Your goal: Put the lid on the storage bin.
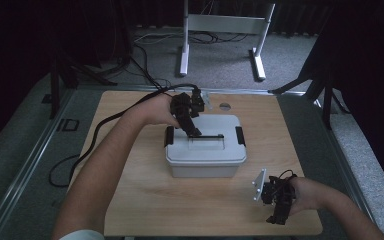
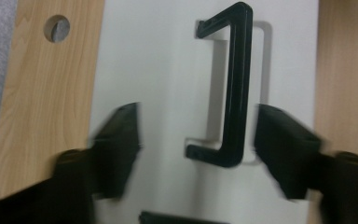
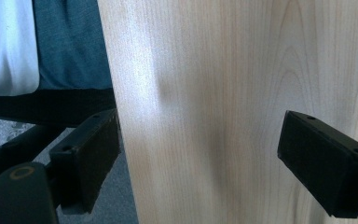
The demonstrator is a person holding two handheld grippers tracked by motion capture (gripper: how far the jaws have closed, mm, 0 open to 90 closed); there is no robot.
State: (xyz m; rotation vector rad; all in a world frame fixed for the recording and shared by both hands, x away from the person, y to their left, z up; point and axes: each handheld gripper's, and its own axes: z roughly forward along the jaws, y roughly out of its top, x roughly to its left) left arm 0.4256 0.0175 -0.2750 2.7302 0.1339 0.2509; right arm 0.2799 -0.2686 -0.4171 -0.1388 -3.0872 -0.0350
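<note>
The left tool (image 1: 195, 131) points down over the grey box (image 1: 206, 155) mid-worktop, its jaws apart astride the black lid handle (image 2: 235, 88) without touching it. The right tool (image 1: 276, 216) rests low at the wooden worktop's (image 1: 145, 200) near right edge, jaws wide apart on nothing.

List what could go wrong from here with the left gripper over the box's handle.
1. The left gripper is open, its fingers straddling the black handle that lies flat in the lid's recess; closing might pinch only its edge and slip.
2. Lifting by the handle could tip the grey box if the black side latches aren't locked.
</note>
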